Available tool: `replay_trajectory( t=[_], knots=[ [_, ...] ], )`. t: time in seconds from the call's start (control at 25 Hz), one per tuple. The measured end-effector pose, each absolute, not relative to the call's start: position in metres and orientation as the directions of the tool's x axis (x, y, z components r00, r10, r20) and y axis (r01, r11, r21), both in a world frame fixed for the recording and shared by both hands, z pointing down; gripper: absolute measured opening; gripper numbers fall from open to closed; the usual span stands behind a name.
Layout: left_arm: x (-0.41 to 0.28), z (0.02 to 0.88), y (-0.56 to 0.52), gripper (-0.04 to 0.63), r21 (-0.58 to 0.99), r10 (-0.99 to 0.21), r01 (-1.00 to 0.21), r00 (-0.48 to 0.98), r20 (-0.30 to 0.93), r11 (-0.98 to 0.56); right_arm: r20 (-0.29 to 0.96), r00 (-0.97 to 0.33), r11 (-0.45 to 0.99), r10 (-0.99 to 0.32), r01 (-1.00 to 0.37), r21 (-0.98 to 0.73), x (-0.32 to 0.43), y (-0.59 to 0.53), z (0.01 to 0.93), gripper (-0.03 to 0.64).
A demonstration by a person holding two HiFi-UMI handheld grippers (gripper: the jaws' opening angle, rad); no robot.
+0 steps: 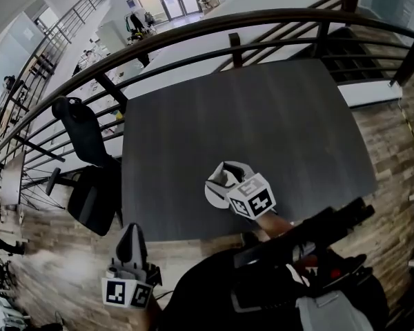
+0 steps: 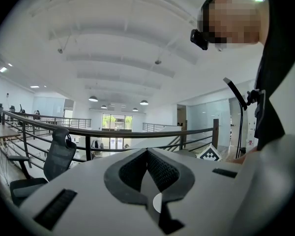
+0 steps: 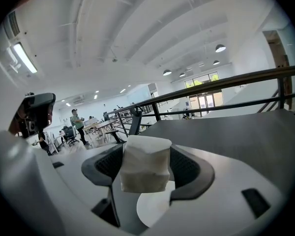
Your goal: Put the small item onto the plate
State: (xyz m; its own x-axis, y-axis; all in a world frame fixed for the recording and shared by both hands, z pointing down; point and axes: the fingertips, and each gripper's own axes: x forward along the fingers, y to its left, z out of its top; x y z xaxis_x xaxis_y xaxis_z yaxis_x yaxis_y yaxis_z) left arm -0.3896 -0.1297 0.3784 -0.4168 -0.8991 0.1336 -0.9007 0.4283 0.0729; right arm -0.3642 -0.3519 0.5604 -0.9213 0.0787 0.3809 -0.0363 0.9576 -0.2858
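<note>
A small white block (image 3: pixel 144 164) sits clamped between the dark pads of my right gripper (image 3: pixel 145 157), held a little above a white plate (image 3: pixel 155 209). In the head view the right gripper (image 1: pixel 227 171) hovers over that plate (image 1: pixel 212 196), which lies near the front edge of the dark table (image 1: pixel 262 109). My left gripper (image 1: pixel 132 239) hangs off the table's front left corner, above the wooden floor. Its jaws (image 2: pixel 147 152) meet at the tips with nothing between them, pointing level across the table.
A curved dark railing (image 1: pixel 193 32) runs behind the table. A black office chair (image 1: pixel 83 140) stands at the table's left side. The person's dark clothing and a black strap (image 1: pixel 310 233) fill the lower right. The right gripper's marker cube (image 2: pixel 209 154) shows beyond the left jaws.
</note>
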Motion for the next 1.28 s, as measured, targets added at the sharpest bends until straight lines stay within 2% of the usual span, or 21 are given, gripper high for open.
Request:
replay_trajectory(
  t=[0.56, 0.8, 1.28],
  knots=[
    [-0.390, 0.387, -0.132, 0.005, 0.040, -0.863, -0.874, -0.470, 0.185, 0.485, 0.543, -0.832, 0.971, 0.109, -0.029, -0.239, -0.369, -0.362, 0.656, 0.304],
    [-0.385, 0.391, -0.129, 0.005, 0.037, -0.849, -0.863, -0.486, 0.205, 0.503, 0.645, -0.751, 0.980, 0.143, 0.017, -0.197, -0.362, -0.351, 0.693, 0.304],
    [-0.380, 0.387, -0.114, 0.005, 0.021, -0.835, -0.853, -0.505, 0.216, 0.521, 0.735, -0.666, 0.989, 0.128, 0.142, -0.044, -0.368, -0.336, 0.732, 0.304]
  ],
)
